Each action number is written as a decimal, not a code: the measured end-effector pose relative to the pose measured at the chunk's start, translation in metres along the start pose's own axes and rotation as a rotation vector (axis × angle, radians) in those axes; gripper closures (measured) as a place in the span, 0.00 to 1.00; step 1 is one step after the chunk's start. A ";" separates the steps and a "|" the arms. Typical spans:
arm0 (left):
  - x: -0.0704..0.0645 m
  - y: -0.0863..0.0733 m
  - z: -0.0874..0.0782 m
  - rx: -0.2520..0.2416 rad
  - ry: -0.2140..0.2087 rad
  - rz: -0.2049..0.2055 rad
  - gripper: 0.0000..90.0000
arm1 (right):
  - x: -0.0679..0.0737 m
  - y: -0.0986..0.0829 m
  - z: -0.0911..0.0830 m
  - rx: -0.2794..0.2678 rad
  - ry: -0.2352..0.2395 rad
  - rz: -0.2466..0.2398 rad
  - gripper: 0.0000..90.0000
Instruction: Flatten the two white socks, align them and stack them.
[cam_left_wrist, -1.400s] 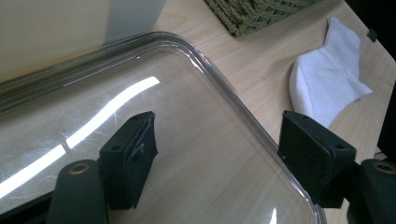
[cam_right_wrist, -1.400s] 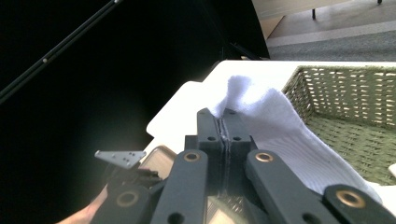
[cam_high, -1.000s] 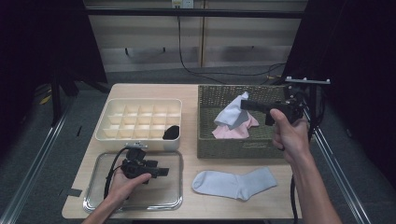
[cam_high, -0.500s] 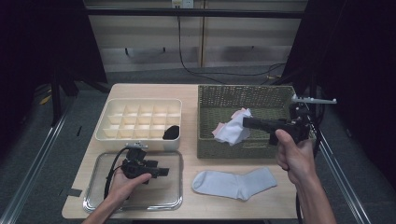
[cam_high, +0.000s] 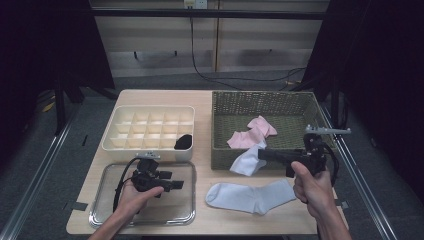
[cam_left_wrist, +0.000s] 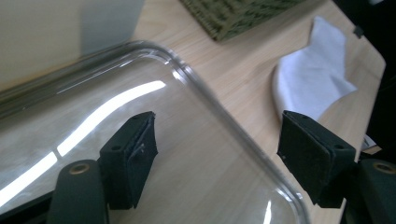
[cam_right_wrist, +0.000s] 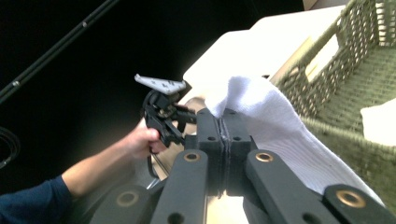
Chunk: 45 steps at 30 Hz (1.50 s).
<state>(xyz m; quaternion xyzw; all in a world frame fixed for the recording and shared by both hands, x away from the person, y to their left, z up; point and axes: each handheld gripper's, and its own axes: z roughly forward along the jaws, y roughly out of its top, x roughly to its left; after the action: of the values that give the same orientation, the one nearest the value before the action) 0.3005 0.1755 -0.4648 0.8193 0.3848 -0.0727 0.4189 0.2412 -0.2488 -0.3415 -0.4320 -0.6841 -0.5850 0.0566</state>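
Right gripper (cam_high: 261, 154) clamped on a white sock (cam_high: 247, 162) at the near-left edge of the wicker basket (cam_high: 227, 107); left gripper (cam_high: 177, 184) jaws wide apart over the metal tray (cam_high: 100, 220).

Table (cam_high: 200, 115) carries everything: basket far right, cream divider box (cam_high: 148, 129) far left with a black item (cam_high: 183, 141) in its near-right cell, tray near left. A flat white sock (cam_high: 250, 196) lies near the middle, just near of the basket. Pink socks (cam_high: 252, 132) lie in the basket. In the right gripper view the jaws press together on the held sock's (cam_right_wrist: 266, 112) fabric, which drapes over the basket rim (cam_right_wrist: 322, 44). In the left gripper view the pads (cam_left_wrist: 133, 158) stand well apart, holding nothing, above the tray floor (cam_left_wrist: 201, 177); flat sock (cam_left_wrist: 317, 79) lies past the tray edge.
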 end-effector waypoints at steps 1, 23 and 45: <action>-0.002 0.001 0.000 -0.001 -0.001 0.008 0.32 | 0.000 -0.003 0.000 0.006 0.000 0.002 0.98; -0.059 0.042 0.021 -0.012 -0.089 0.145 0.40 | -0.037 -0.071 0.034 0.129 -0.041 0.091 0.98; -0.070 0.040 0.082 0.085 -0.129 0.166 0.33 | -0.052 -0.086 0.071 0.195 -0.074 0.081 0.86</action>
<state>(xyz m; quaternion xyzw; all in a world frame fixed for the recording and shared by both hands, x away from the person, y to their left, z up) 0.2964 0.0606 -0.4611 0.8589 0.2843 -0.1063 0.4124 0.2477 -0.2111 -0.4582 -0.4729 -0.7212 -0.4968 0.0965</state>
